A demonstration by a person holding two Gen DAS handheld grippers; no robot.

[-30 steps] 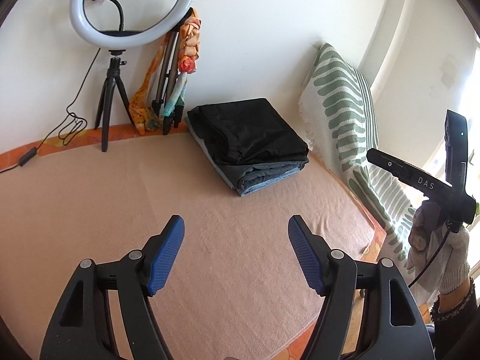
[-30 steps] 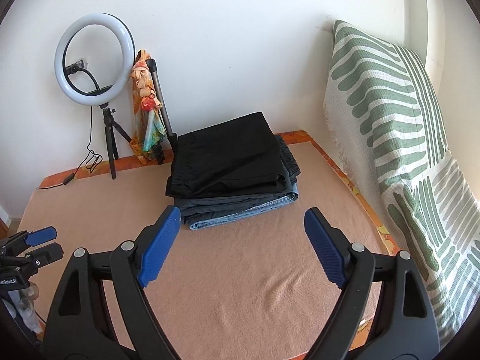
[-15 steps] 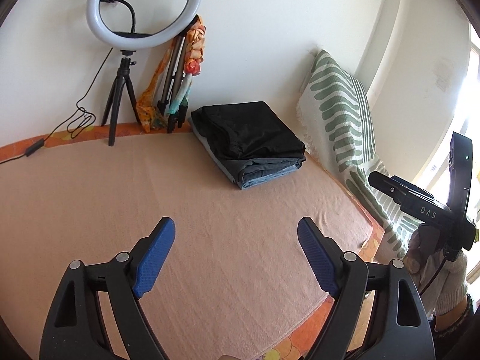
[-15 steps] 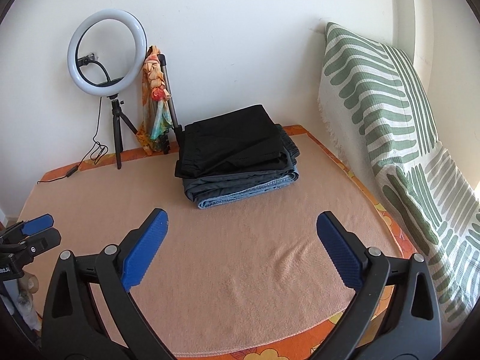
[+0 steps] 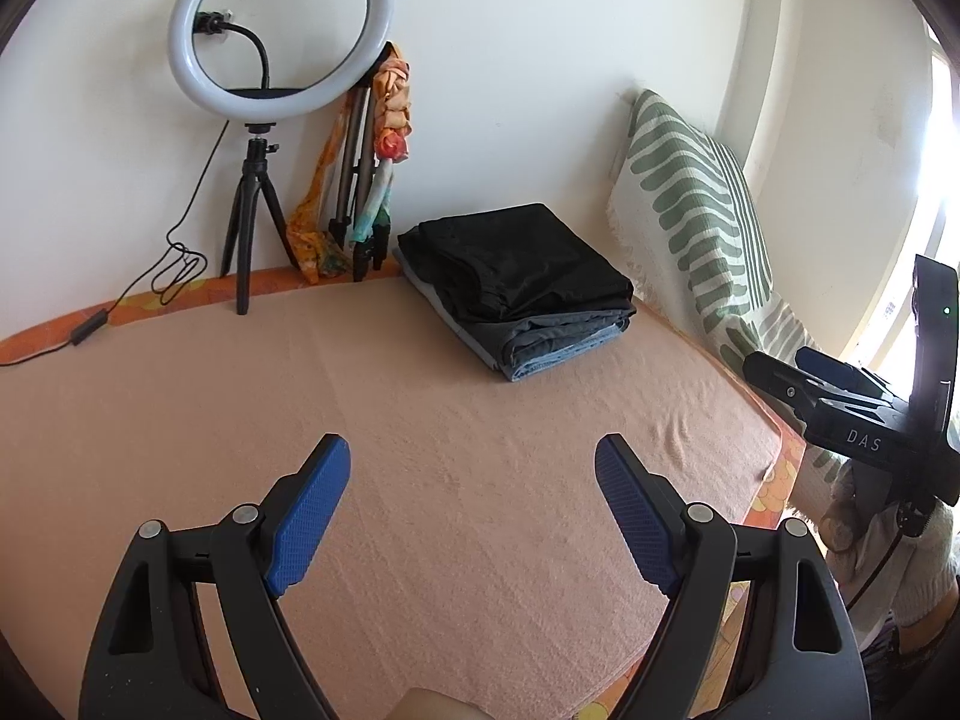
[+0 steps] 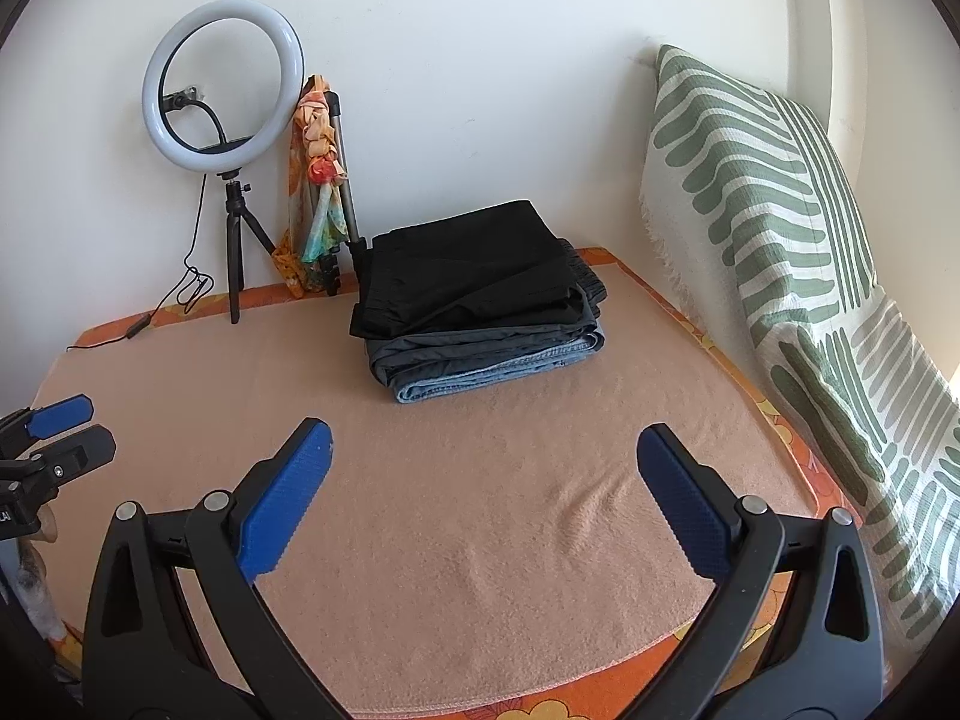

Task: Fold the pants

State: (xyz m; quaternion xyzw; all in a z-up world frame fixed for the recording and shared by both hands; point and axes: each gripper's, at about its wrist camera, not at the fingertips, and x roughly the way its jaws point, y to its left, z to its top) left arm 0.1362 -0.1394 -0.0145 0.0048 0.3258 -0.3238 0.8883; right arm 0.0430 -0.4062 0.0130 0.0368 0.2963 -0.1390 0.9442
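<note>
Right wrist view — folded pants (image 6: 480, 306) stacked, right gripper (image 6: 483, 462) spread, empty

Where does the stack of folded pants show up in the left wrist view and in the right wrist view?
Left wrist: the stack of folded pants lies right of centre, upper half, on the peach blanket.
Right wrist: the stack lies near centre, upper half, black pair on top.
Shared landmark: the ring light, to the stack's left against the wall.

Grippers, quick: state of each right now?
Left gripper: open, holding nothing.
Right gripper: open, holding nothing.
</note>
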